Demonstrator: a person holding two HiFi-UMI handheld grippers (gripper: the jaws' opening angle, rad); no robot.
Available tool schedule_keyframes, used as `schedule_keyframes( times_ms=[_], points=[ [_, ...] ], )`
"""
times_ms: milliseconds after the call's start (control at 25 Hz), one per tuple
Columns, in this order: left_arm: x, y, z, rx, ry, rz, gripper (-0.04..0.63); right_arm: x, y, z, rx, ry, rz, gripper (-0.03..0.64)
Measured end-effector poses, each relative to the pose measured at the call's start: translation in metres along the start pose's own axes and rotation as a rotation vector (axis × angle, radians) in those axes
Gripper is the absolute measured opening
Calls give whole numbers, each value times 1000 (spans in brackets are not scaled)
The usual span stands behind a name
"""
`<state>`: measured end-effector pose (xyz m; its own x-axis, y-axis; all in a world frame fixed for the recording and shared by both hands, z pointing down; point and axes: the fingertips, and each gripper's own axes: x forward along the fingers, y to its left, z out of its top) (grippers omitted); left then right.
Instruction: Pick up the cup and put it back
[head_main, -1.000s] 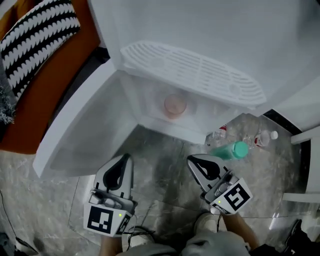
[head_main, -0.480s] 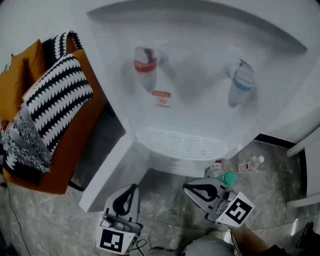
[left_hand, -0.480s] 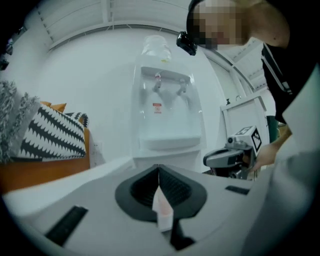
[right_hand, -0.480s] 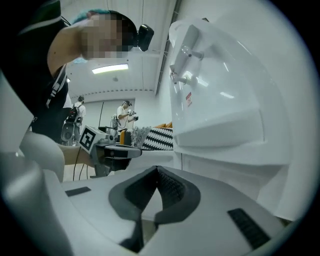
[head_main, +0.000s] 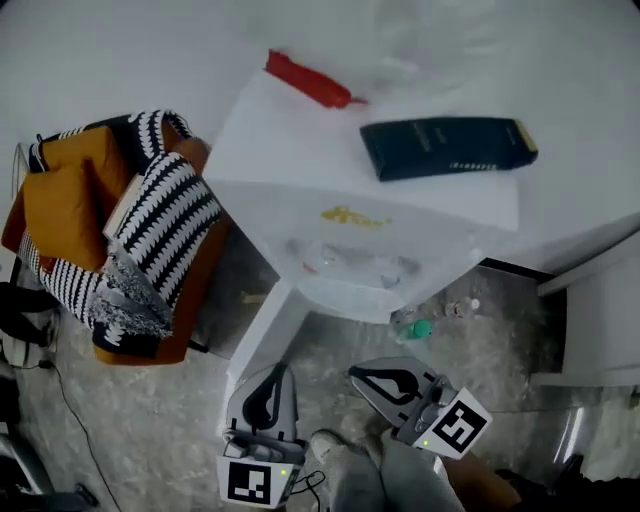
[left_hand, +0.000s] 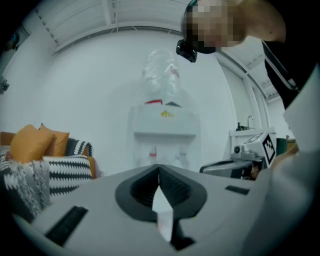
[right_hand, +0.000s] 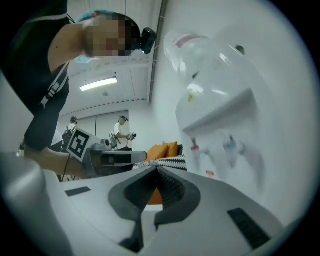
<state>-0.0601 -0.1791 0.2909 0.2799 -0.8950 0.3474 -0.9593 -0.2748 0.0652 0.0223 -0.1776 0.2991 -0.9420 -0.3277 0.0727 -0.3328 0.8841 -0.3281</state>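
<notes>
The left gripper (head_main: 278, 372) and the right gripper (head_main: 358, 377) are held shut and empty before the water dispenser (head_main: 370, 240), apparently because nothing is being carried. The cup is seen in no view. A dark box (head_main: 447, 146) is laid flat by the dispenser's top right edge. Its print and the yellow mark (head_main: 343, 215) cannot be read.

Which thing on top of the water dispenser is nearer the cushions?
The slim red one, on the side toward the cushions; the dark box lies at the far side.
</notes>
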Motion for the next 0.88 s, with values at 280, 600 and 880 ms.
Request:
schedule_keyframes(
  times_ms=[280,600,880],
  points=[
    [-59,-37,211,-58,90,35,12,-15,38,228,102,-6,21,9],
    [-90,-86,389,-107,-47,71,12,-35,57,392,47,7,78,11],
    [-105,-118,412,-53,-96,141,12,-68,73,440,-65,-12,100,11]
  ],
)
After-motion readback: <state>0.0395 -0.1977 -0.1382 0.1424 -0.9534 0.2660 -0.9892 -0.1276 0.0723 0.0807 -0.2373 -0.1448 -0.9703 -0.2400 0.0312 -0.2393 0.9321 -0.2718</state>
